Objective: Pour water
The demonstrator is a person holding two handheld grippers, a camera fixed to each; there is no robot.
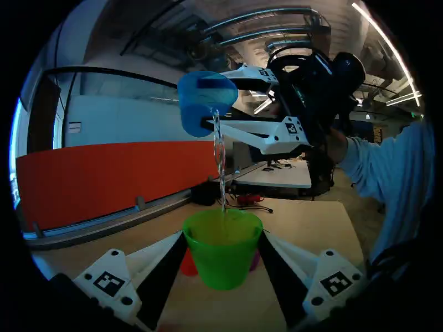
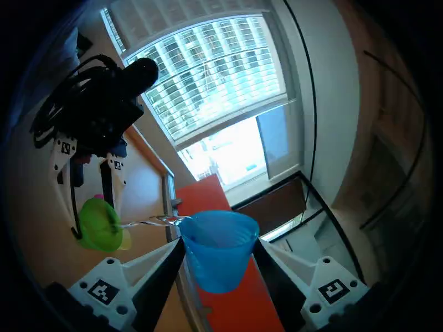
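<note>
Water [image 1: 220, 157]: one thin stream, falling from the lip of the blue cup [image 1: 202, 105] into the open mouth of the green cup [image 1: 222, 254]
Nearest cup: the green cup, upright, straight under the stream; whether it rests on the table [image 1: 310, 221] I cannot tell
Left gripper [image 1: 222, 238]: fingers drawn narrow, one pressed on each side of the green cup
Just behind: one red piece [image 1: 188, 265] and one purple piece [image 1: 255, 261], both mostly hidden by the green cup, too little showing to name them
Upper cup: the blue cup, tipped over with its mouth turned down and sideways, well above the green one
Right gripper [image 2: 219, 243]: fingers closed in on the blue cup, one on each side
Sleeve [image 1: 390, 166]: light blue, reaching in behind the right gripper
Table edge: a black box [image 1: 205, 193] and some cables [image 1: 252, 199] lie at the far side
Beyond: an orange panel [image 1: 111, 177] runs along behind the table; a white desk [image 1: 279, 174] stands farther back
Far off: a window with blinds [image 2: 210, 77], bright, seen from the right gripper view
Count: two cups, two grippers, one stream
</note>
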